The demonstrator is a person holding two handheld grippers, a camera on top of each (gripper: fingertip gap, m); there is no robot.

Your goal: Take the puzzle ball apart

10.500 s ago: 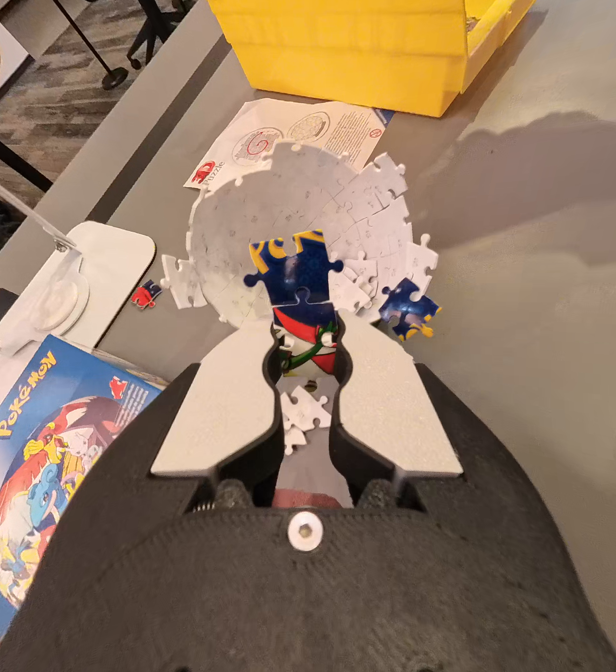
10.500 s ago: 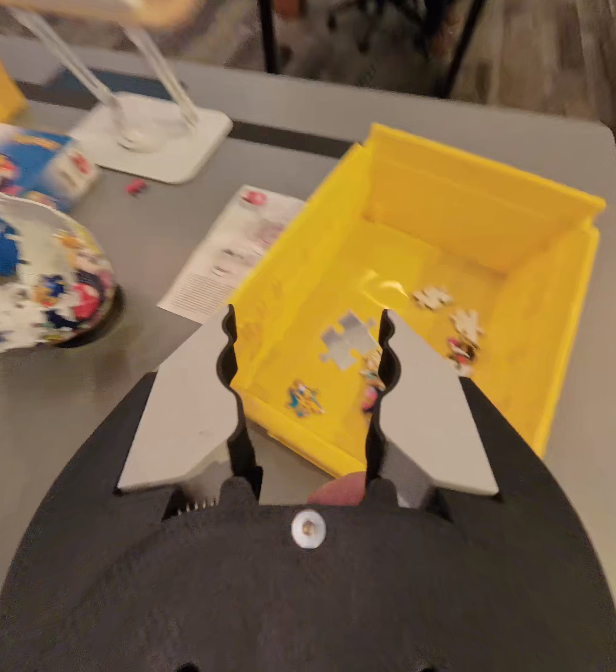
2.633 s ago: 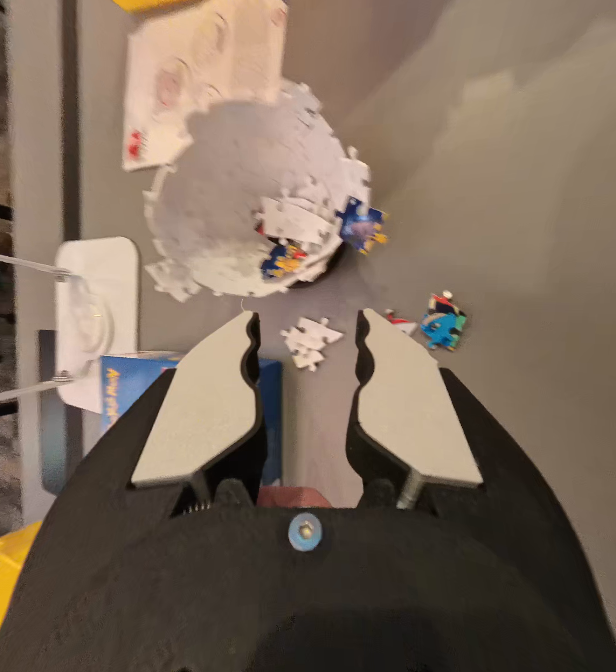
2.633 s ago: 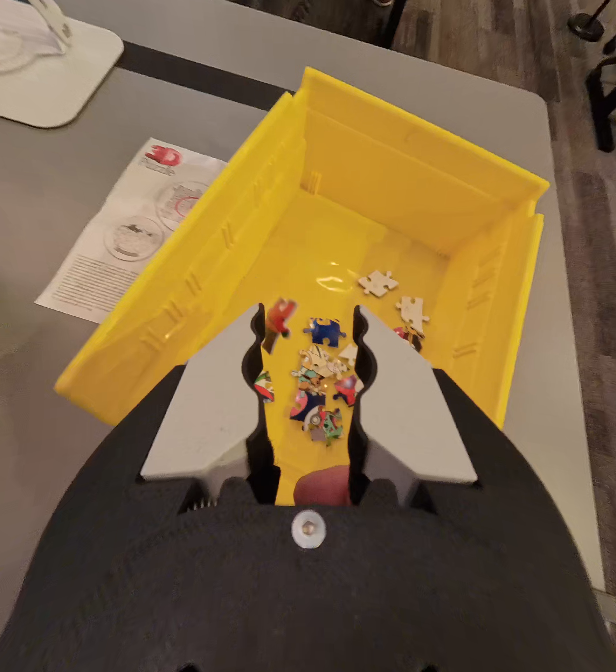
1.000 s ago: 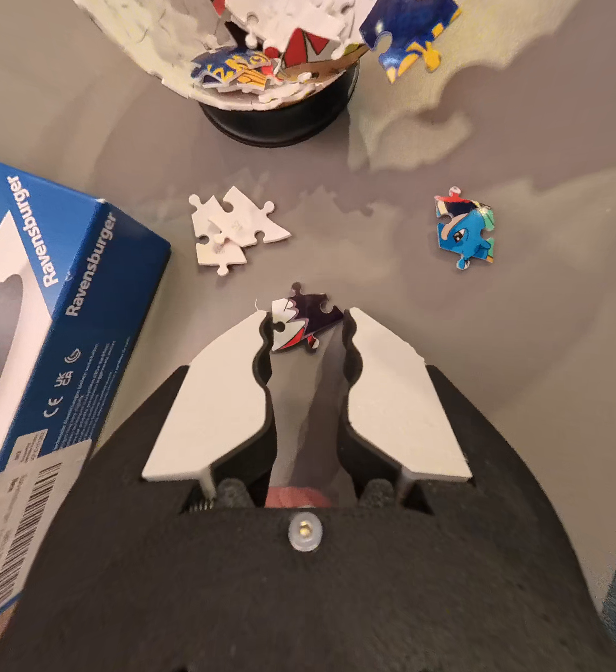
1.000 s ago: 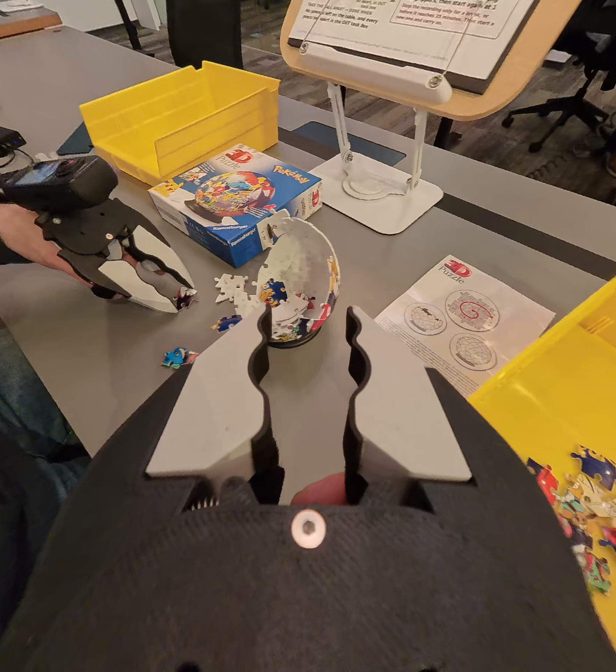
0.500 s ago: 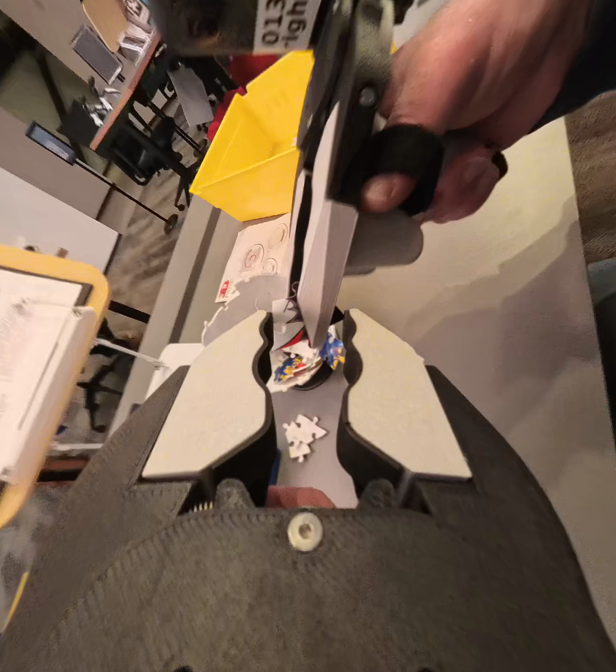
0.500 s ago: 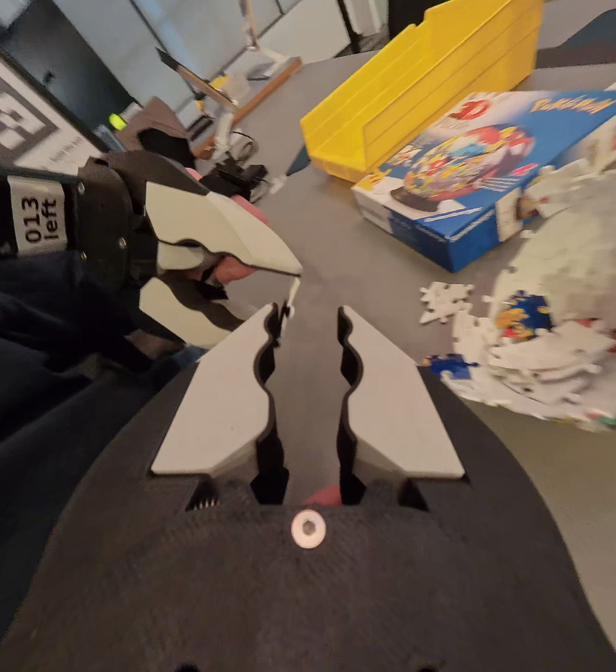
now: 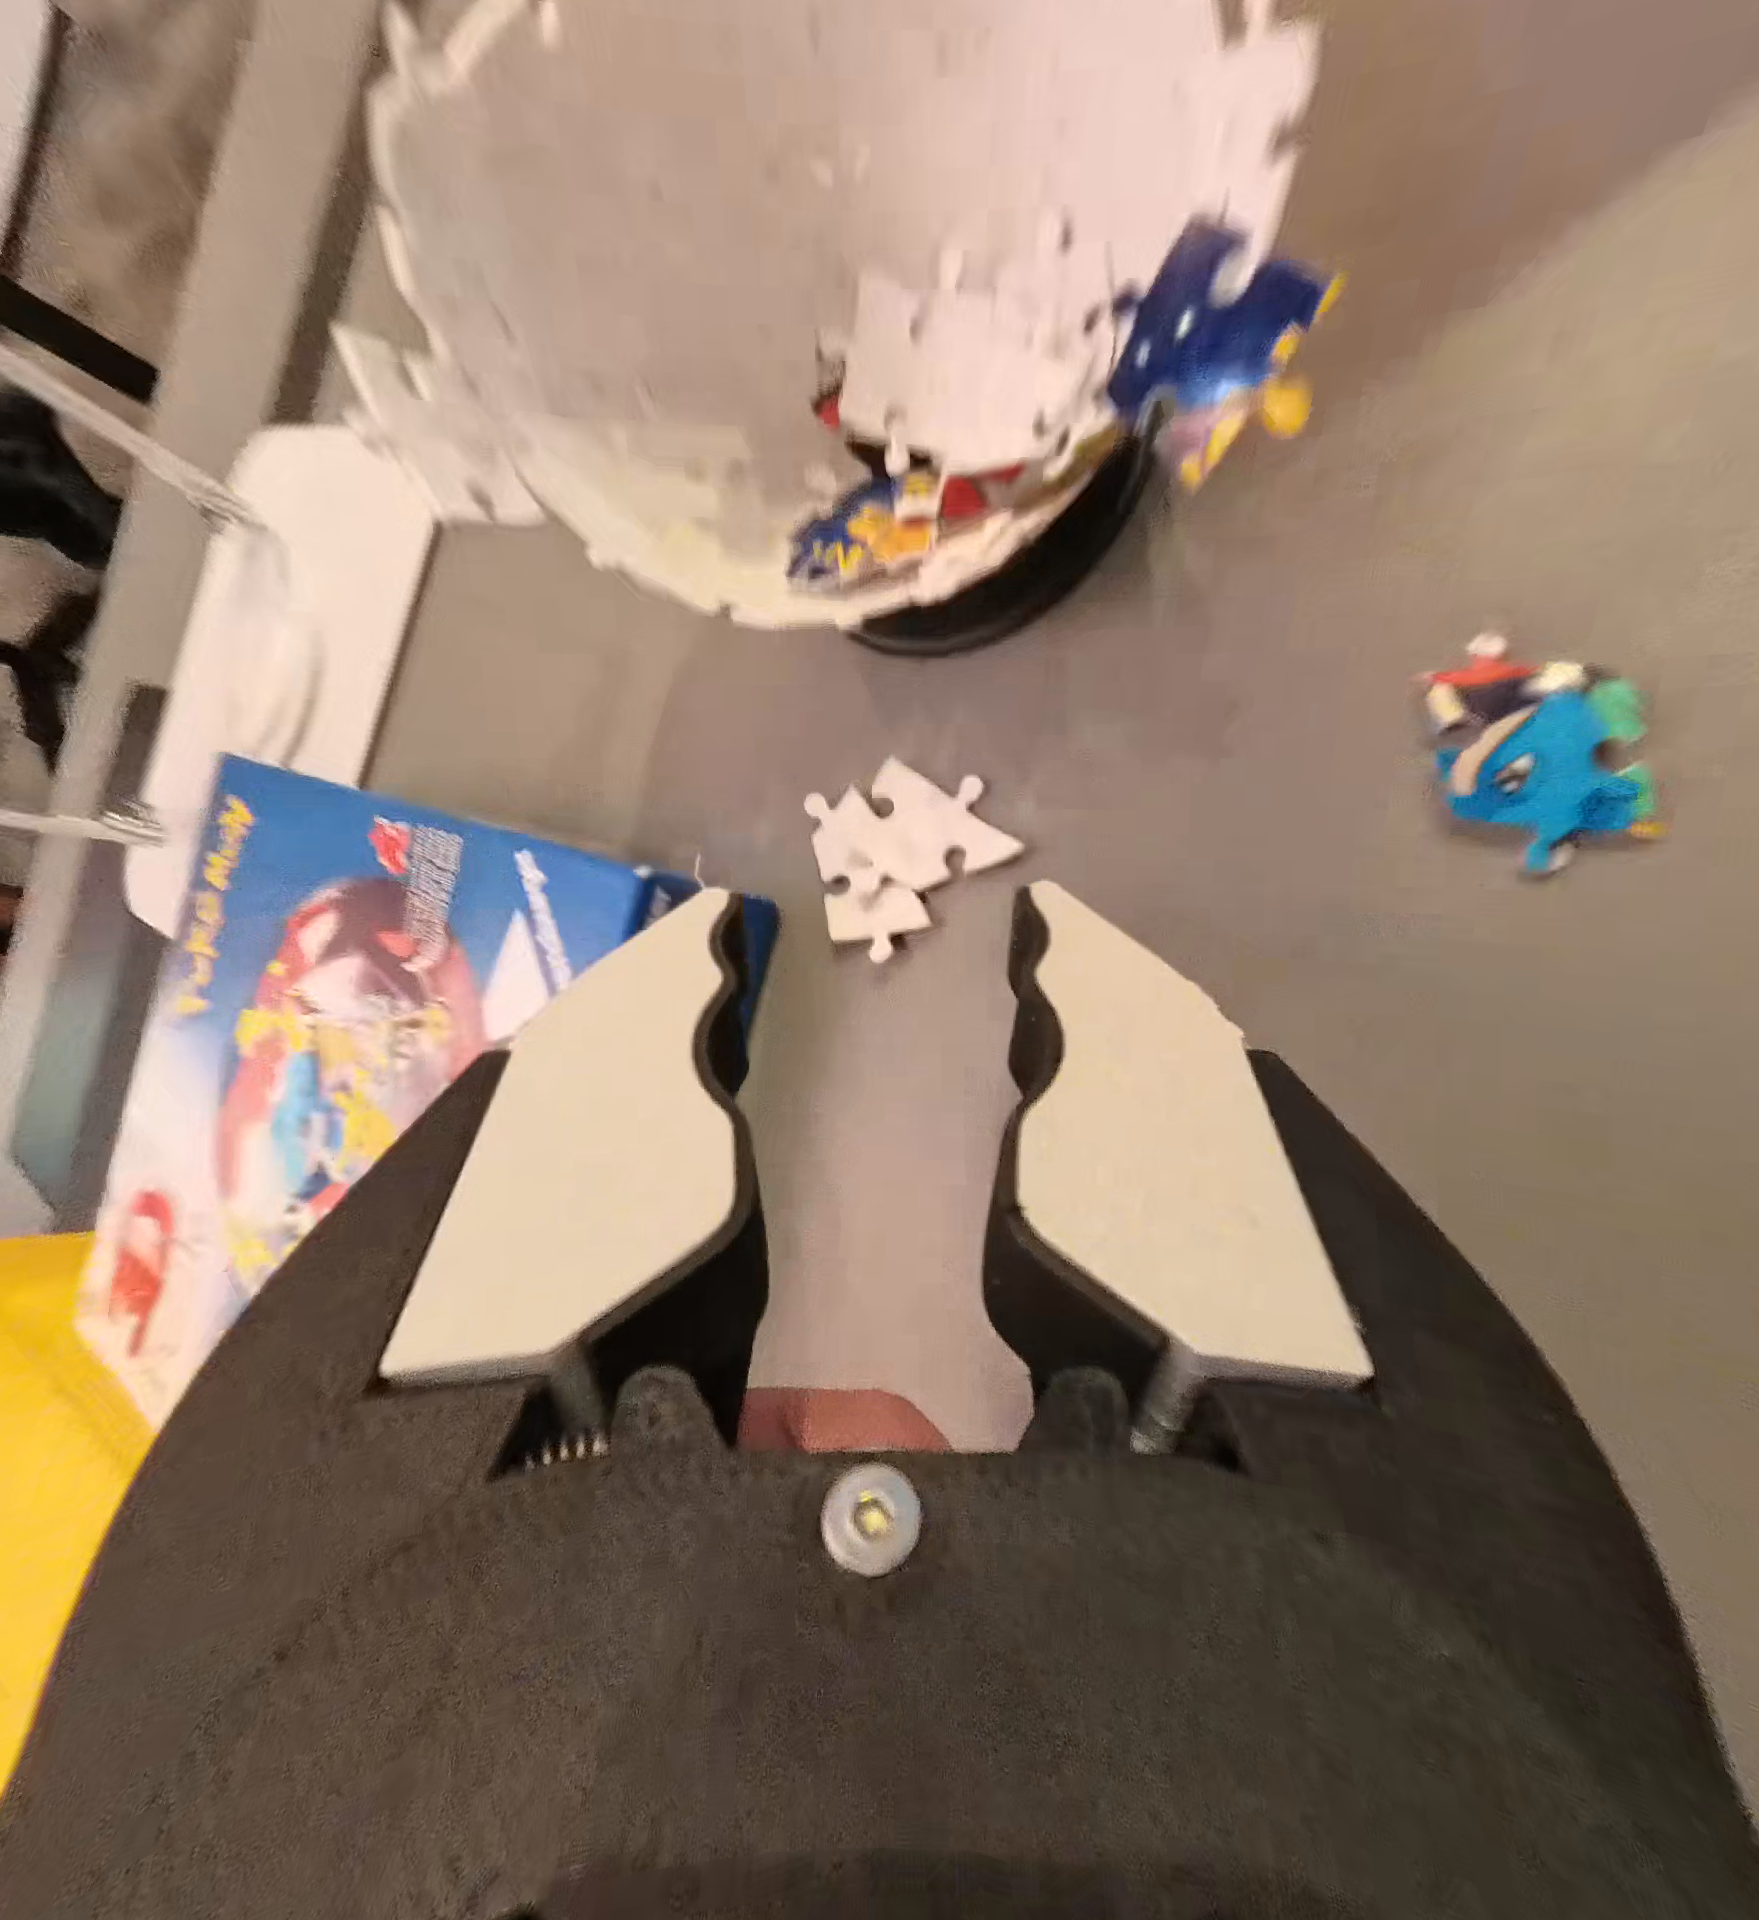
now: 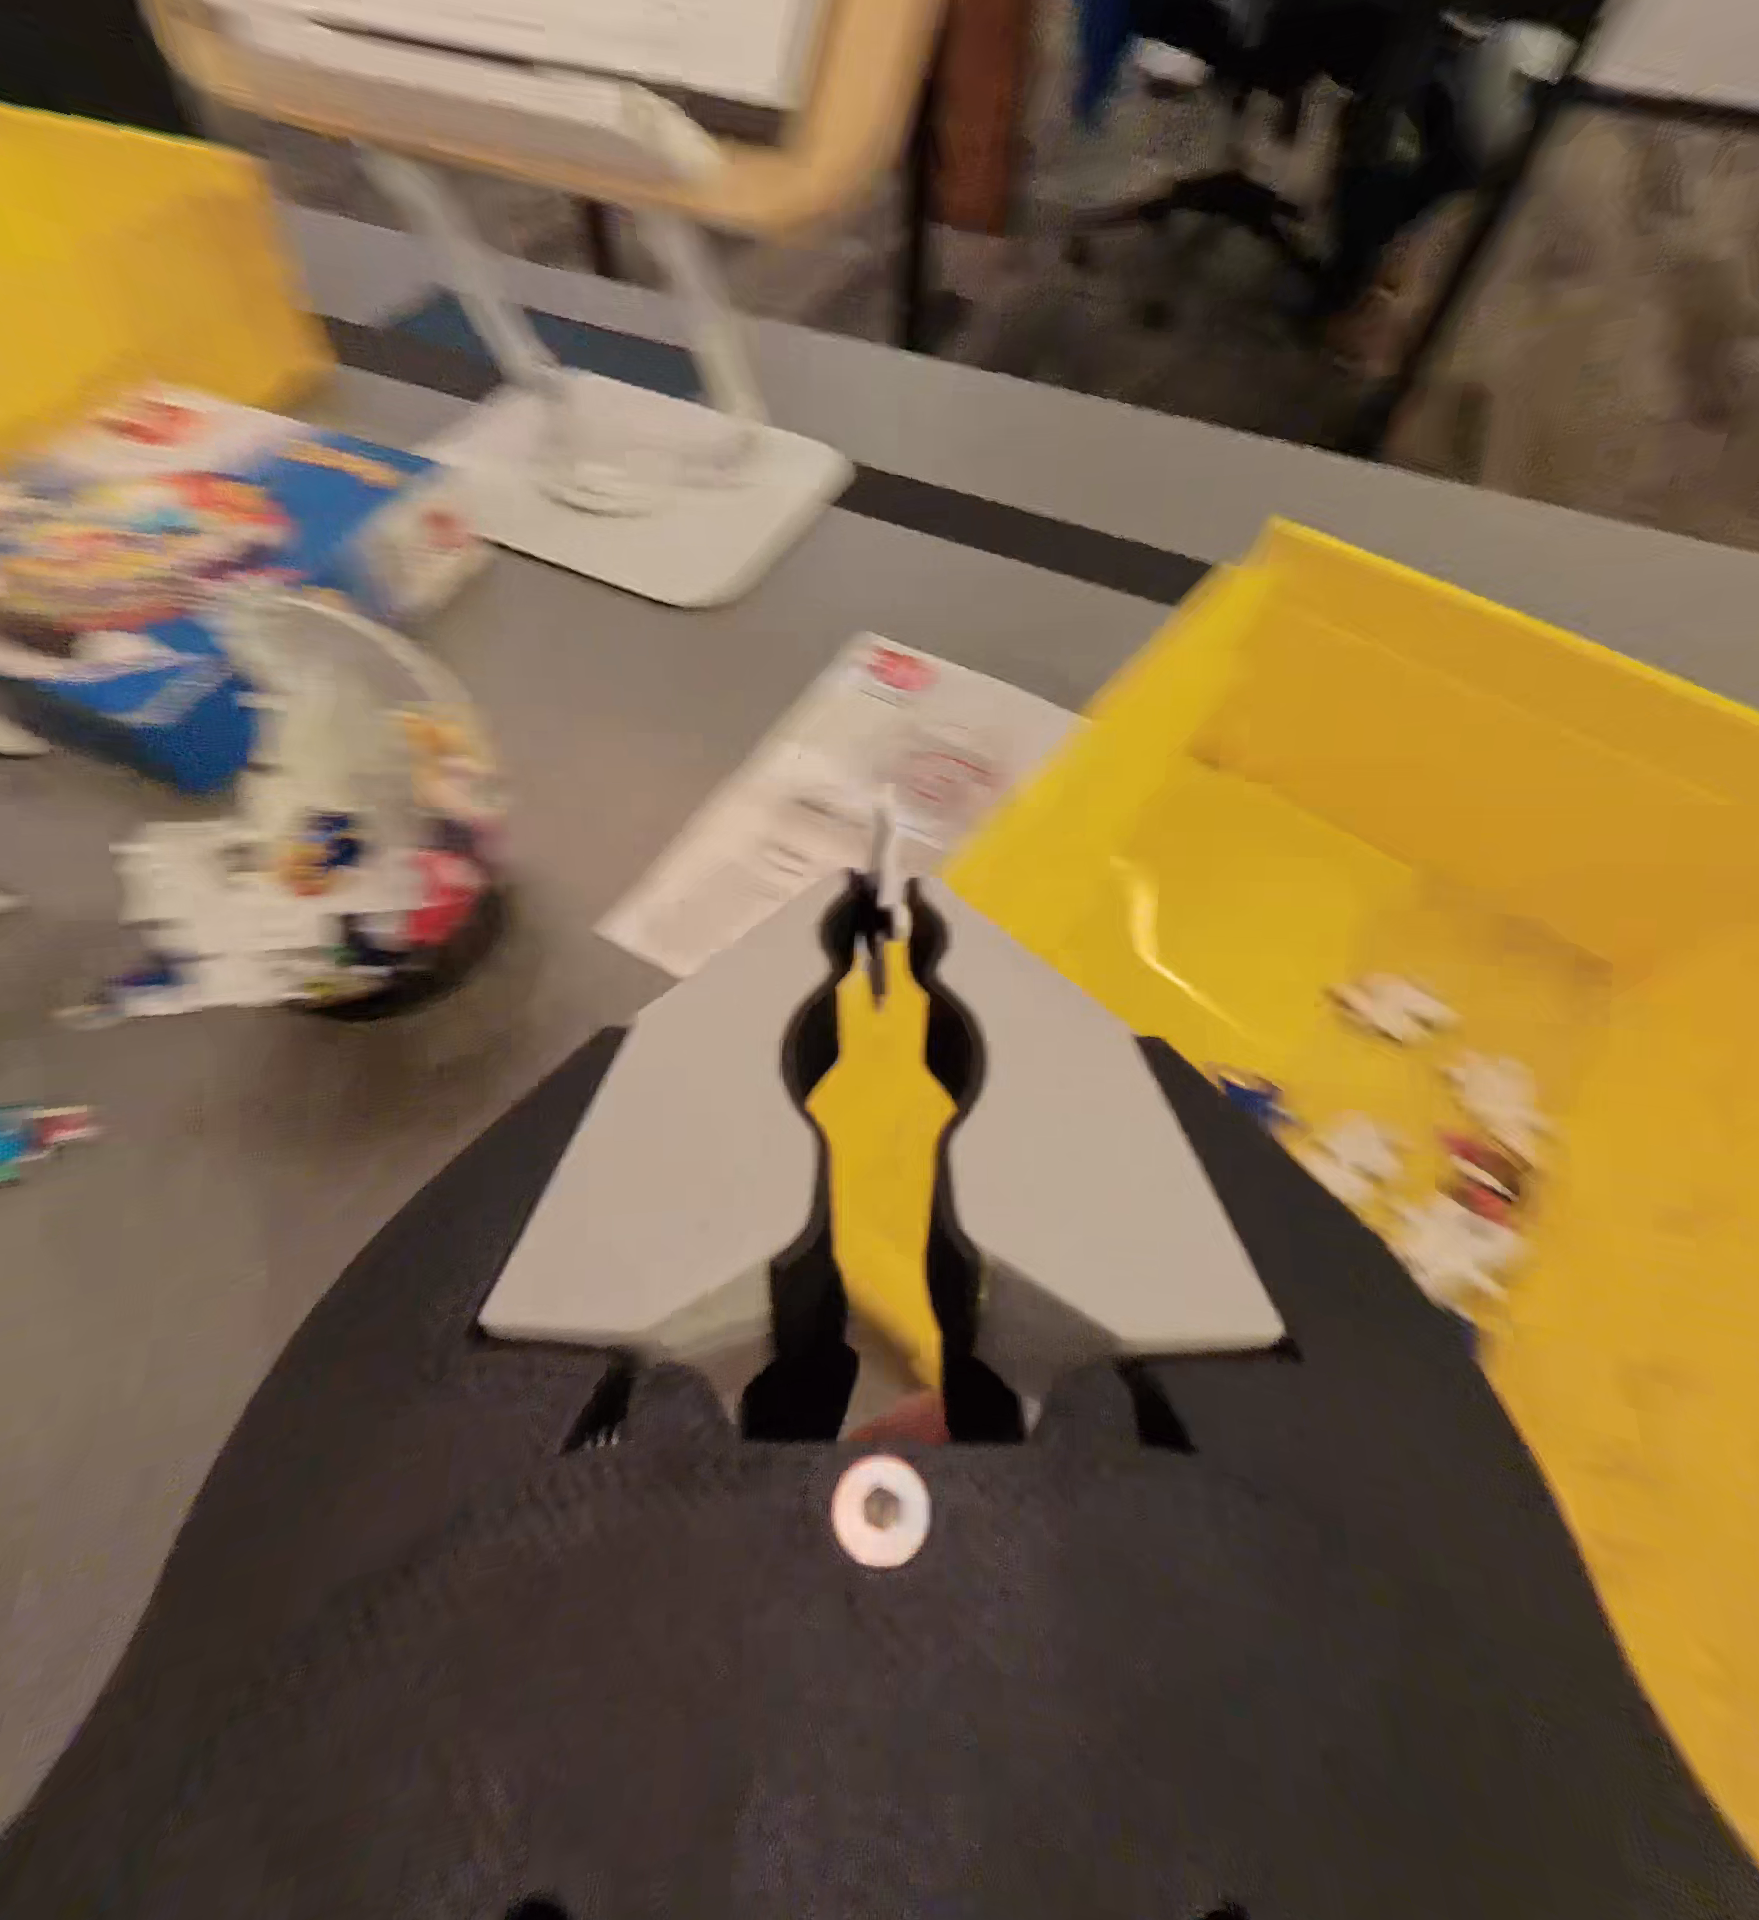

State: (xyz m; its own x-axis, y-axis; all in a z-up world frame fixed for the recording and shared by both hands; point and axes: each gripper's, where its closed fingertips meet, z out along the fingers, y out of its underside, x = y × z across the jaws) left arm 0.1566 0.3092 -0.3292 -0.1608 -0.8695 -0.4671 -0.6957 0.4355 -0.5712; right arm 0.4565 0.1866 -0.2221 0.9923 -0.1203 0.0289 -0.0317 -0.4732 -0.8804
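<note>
The half-open puzzle ball (image 9: 750, 312) sits on its black ring stand (image 9: 1020, 592), white inside facing me; it also shows at the left in the right wrist view (image 10: 335, 831). My left gripper (image 9: 870, 914) is open and empty above the table, just short of a white cluster of joined pieces (image 9: 896, 842). A blue-green piece cluster (image 9: 1540, 769) lies to the right. My right gripper (image 10: 880, 904) is shut on a puzzle piece (image 10: 883, 862), held edge-on near the yellow bin (image 10: 1477, 831).
The blue puzzle box (image 9: 335, 987) lies left of my left gripper. The yellow bin holds several loose pieces (image 10: 1426, 1143). A paper leaflet (image 10: 833, 800) lies beside it. A white document stand (image 10: 646, 478) stands at the back. A second yellow bin (image 10: 75, 281) is far left. The grippers' ends are close to 35 cm from one another.
My left gripper handed its piece to the right gripper, opened, and turned back over the table. My right gripper shut on the piece and swung toward the yellow bin.
</note>
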